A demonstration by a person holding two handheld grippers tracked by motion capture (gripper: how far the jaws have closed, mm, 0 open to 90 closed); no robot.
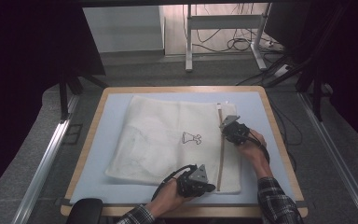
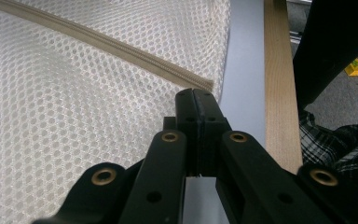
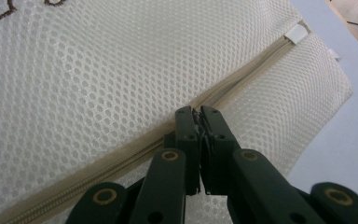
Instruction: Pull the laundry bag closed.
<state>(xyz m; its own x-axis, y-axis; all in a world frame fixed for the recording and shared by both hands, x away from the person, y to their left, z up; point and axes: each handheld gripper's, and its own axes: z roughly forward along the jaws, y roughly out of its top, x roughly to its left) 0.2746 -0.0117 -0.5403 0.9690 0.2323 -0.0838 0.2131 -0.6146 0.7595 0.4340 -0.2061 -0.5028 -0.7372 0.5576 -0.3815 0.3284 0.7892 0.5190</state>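
Your left gripper fingers pinch the white mesh laundry bag at its beige zipper end; right gripper fingers clamp the zipper pull; no readable writing.

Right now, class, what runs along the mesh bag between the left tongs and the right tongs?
In the high view, the beige zipper runs along the mesh bag from the left tongs to the right tongs.

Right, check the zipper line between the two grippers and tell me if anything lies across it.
Nothing visible does. The zipper runs bare along the mesh bag from the left gripper to the right gripper.
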